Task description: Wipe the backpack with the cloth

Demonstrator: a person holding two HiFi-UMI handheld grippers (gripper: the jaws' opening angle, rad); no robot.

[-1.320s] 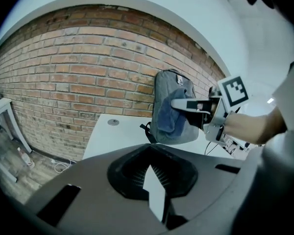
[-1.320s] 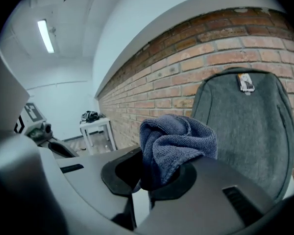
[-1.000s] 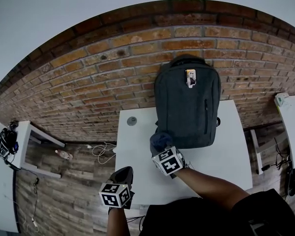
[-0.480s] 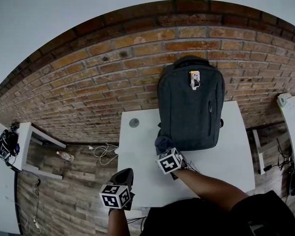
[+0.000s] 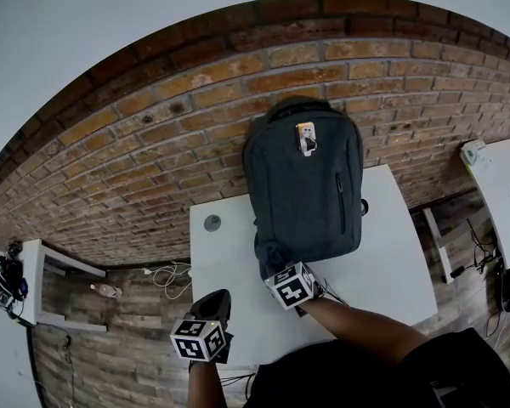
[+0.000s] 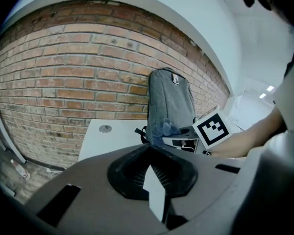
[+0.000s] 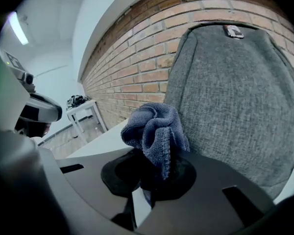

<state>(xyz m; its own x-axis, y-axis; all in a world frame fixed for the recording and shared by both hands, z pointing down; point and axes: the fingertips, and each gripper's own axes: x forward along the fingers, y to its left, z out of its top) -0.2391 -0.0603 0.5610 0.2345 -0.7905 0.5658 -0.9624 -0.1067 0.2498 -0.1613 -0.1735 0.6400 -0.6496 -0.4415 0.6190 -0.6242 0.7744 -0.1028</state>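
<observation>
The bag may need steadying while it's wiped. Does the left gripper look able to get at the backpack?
Probably yes: only bare table lies between the left gripper and the backpack, though the right gripper with the cloth crowds its near-left corner.

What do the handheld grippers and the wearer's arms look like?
Both match: left gripper and right gripper have grey bodies, a black collar round the jaws, and a white cube with black square markers. The person wears a black short-sleeved top.

Backpack [image 5: 306, 194]: grey woven fabric, matt. Cloth [image 7: 154, 129]: blue terry, nubby. Table [image 5: 382, 266]: smooth white. Wall [image 5: 153, 134]: rough brick.
</observation>
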